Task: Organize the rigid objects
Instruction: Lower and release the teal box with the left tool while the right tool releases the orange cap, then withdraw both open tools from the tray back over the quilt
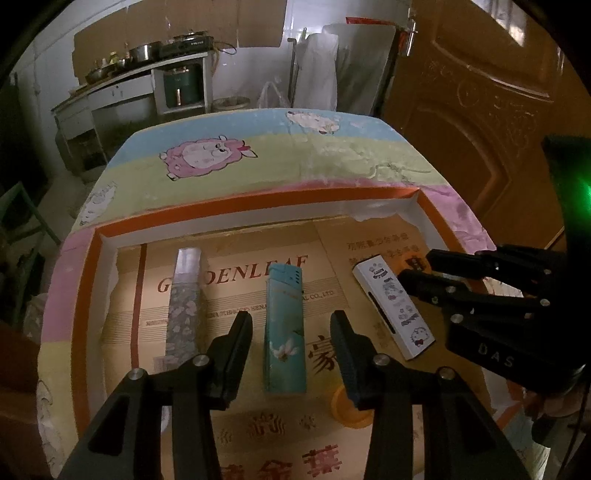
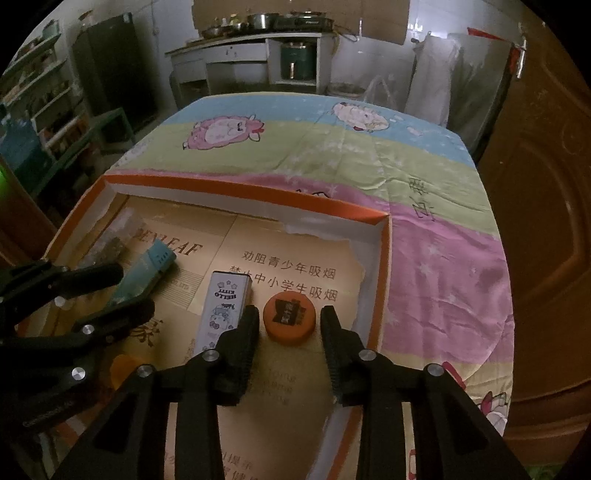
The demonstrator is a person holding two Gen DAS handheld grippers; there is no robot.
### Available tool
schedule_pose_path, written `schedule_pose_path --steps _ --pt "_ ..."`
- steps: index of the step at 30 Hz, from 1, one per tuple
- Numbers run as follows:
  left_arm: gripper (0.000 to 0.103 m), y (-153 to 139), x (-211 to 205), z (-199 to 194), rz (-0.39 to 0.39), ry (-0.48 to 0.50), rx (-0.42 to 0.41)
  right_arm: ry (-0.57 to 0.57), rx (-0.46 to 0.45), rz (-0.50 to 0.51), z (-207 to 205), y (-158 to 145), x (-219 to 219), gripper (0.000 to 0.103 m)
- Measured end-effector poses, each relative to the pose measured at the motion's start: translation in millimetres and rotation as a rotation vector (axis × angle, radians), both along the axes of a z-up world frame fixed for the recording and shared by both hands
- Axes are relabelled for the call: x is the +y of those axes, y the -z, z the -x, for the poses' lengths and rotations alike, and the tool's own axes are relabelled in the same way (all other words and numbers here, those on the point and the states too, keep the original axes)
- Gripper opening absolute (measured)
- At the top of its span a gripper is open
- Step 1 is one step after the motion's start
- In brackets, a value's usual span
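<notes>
An orange-rimmed shallow box (image 1: 258,201) lies on the table. In it lie a grey floral lighter (image 1: 184,295), a teal flower lighter (image 1: 284,328) and a white Hello Kitty lighter (image 1: 393,306). My left gripper (image 1: 291,325) is open, its fingers on either side of the teal lighter. My right gripper (image 2: 289,321) is open around an orange round cap (image 2: 290,317), with the white lighter (image 2: 223,308) just left of it. A second orange cap (image 1: 349,408) lies partly hidden under my left gripper's right finger.
The table has a pastel sheep-print cloth (image 2: 332,147). The box rim (image 2: 384,280) stands close on the right of the cap. A brown door (image 2: 546,184) is on the right. A kitchen counter with pots (image 2: 258,33) is behind.
</notes>
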State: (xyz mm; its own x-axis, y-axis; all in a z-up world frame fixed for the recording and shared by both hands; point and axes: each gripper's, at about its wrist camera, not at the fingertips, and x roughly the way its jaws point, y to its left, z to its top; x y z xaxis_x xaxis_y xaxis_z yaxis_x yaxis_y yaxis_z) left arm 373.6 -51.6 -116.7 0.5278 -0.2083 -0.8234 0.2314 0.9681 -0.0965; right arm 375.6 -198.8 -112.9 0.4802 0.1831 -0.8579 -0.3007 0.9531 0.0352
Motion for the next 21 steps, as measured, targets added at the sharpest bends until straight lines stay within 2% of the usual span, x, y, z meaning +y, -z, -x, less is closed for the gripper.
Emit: schedule_pose_path --steps 21 --pt "0.044 -40.1 8.2 43.9 0.03 -0.004 -0.074 0.016 -0.049 -0.028 46.7 -32.5 2.2 0.04"
